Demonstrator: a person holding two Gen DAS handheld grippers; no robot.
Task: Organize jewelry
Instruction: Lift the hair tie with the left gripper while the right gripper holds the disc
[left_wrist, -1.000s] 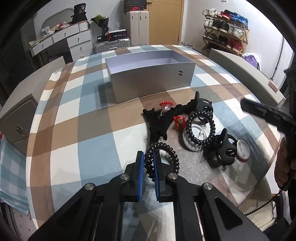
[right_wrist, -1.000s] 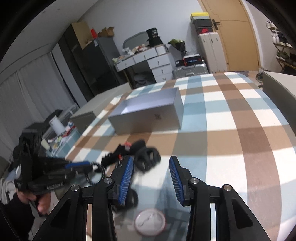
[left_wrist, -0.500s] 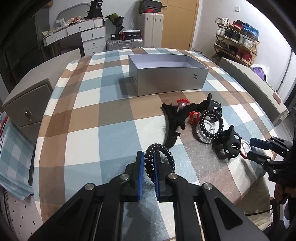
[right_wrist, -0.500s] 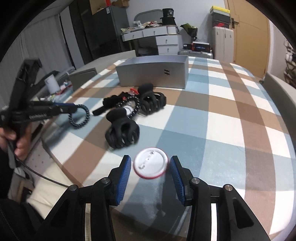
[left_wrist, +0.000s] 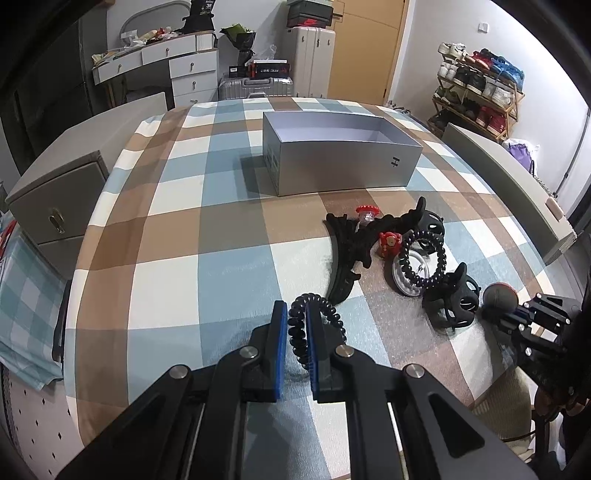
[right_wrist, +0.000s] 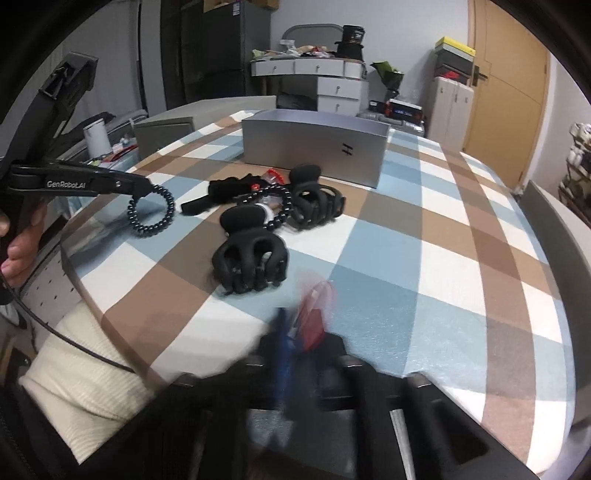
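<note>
My left gripper is shut on a black spiral hair tie and holds it above the checked tablecloth; the tie also shows in the right wrist view. My right gripper is blurred and shut on a small round red-rimmed tin, seen lifted at the table's right edge. An open silver box stands at the back. Between lie two black claw clips, a second spiral tie, a black comb clip and a small red charm.
A round silver tin lies under the second spiral tie. A grey drawer cabinet stands left of the table and a grey panel right of it. Drawers, suitcases and a shoe rack stand behind.
My right gripper has closed on the round tin and lifted it off the cloth. My left gripper has risen slightly with the spiral tie still in it.
</note>
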